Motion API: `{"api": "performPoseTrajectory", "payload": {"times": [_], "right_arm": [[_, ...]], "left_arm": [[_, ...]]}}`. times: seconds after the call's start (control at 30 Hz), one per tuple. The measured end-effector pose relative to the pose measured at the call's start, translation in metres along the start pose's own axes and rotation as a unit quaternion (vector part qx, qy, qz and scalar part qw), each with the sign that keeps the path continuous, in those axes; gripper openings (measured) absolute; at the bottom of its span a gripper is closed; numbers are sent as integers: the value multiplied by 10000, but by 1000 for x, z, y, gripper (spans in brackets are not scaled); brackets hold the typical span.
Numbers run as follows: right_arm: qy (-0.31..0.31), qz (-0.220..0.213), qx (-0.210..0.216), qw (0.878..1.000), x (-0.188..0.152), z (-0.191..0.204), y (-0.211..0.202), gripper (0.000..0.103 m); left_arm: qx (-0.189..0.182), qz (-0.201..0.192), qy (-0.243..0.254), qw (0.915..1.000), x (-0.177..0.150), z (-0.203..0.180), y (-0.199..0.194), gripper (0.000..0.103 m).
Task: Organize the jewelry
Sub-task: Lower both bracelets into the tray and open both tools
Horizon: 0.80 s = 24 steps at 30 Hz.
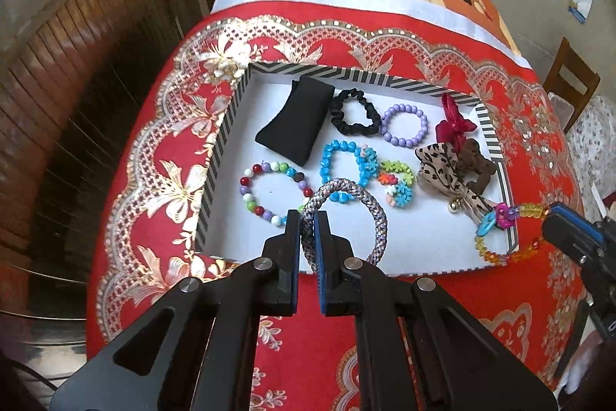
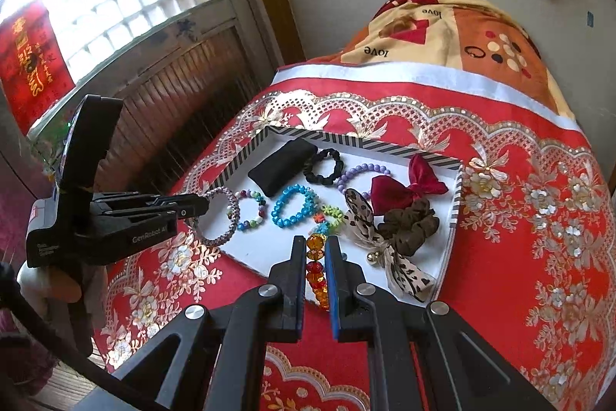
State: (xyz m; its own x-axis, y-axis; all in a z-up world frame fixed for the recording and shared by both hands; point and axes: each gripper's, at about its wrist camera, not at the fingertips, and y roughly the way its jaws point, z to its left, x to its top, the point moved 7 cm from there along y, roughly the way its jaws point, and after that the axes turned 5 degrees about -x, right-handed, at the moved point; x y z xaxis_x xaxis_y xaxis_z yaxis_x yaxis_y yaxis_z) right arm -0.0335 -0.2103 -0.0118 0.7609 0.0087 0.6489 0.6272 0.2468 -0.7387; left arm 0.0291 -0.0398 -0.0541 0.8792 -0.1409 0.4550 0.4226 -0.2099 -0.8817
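A white tray (image 1: 404,245) with a striped rim sits on the red cloth and holds several bracelets and hair ties. My left gripper (image 1: 308,218) is shut on a grey braided ring (image 1: 369,203) and holds it over the tray's near left part; it also shows in the right wrist view (image 2: 200,205) with the ring (image 2: 231,218). My right gripper (image 2: 315,245) is shut on an amber and red bead bracelet (image 2: 315,268) at the tray's near edge. In the left wrist view that bracelet (image 1: 496,218) hangs over the tray's right corner.
In the tray lie a black pad (image 1: 296,122), a black scrunchie (image 1: 354,112), a purple bead bracelet (image 1: 404,124), a blue bead bracelet (image 1: 342,164), a multicolour bead bracelet (image 1: 269,191), a red bow (image 2: 408,183), a brown scrunchie (image 2: 412,226) and a leopard bow (image 2: 385,249). A wooden chair (image 1: 569,83) stands at the right.
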Motion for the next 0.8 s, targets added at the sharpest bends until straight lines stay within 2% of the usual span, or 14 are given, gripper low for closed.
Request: {"api": "performPoseTrajectory", "payload": {"times": [0.4, 0.6, 0.8], "right_arm": [[292, 413, 298, 9983, -2, 4, 62, 9], [513, 826, -113, 9952, -22, -32, 89, 9], [666, 1017, -415, 9917, -38, -59, 98, 9]], "left_arm": [[-94, 431, -137, 9989, 7, -3, 51, 6], [-136, 623, -67, 9979, 7, -7, 75, 6], [-138, 735, 81, 9972, 7, -13, 91, 6]]}}
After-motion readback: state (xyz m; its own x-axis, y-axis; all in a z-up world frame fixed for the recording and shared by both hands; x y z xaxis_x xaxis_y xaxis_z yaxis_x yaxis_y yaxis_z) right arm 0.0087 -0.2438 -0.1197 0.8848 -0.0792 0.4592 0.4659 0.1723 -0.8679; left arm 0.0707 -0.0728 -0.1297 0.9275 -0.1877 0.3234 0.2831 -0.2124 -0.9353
